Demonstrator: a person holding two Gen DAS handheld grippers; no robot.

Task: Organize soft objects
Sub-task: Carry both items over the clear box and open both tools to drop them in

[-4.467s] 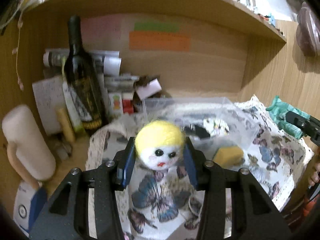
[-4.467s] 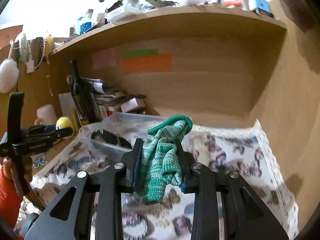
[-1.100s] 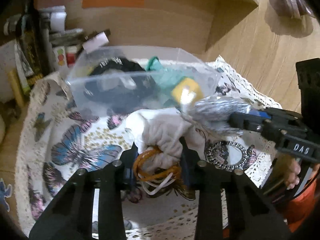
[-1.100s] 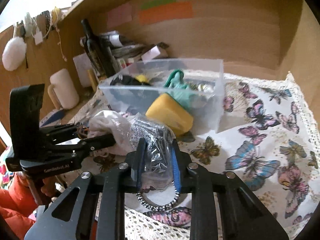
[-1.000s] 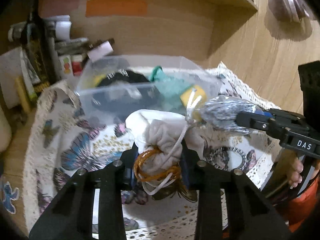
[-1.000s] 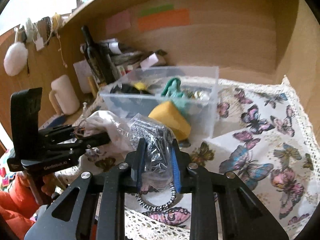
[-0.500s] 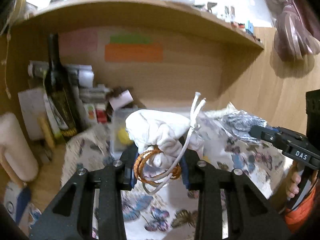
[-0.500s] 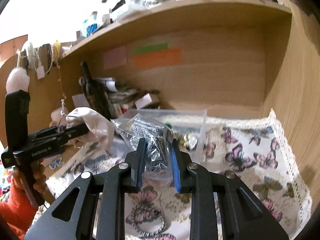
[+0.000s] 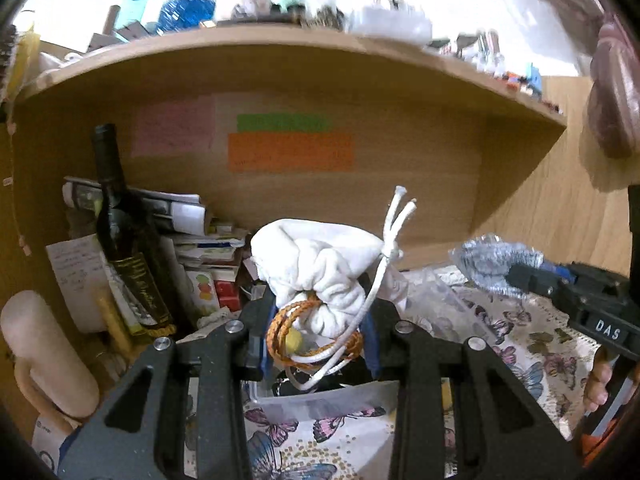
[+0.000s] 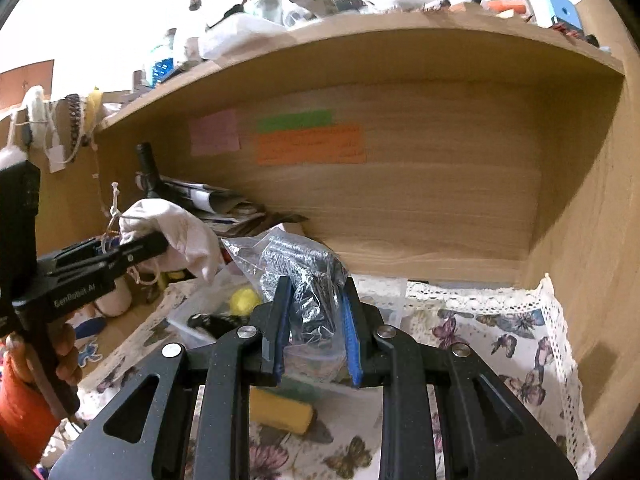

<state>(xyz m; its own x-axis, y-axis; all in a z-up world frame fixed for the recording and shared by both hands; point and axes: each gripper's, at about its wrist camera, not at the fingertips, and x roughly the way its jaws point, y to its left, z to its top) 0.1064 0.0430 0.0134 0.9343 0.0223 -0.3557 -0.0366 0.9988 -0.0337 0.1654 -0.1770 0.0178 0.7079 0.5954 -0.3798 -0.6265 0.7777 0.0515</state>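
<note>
My left gripper (image 9: 318,328) is shut on a white drawstring pouch (image 9: 316,264) with an orange braided cord, held up above the clear plastic bin (image 9: 320,404). The pouch also shows in the right wrist view (image 10: 172,224). My right gripper (image 10: 314,332) is shut on a clear plastic bag of silvery grey material (image 10: 300,276), held above the bin (image 10: 200,312). The bag shows at the right of the left wrist view (image 9: 496,260). In the bin lie a yellow-haired doll head (image 10: 244,300) and a yellow sponge (image 10: 280,408).
A dark wine bottle (image 9: 124,240), stacked papers and small boxes (image 9: 200,256) stand at the back left of the wooden alcove. A cream mug (image 9: 44,352) stands at far left. A butterfly-print cloth (image 10: 500,340) covers the desk. A shelf (image 9: 280,48) hangs overhead.
Earlier the grippers held a doll head and a green cloth. In the last second both rose from the cloth to above the bin, holding the pouch and the bag.
</note>
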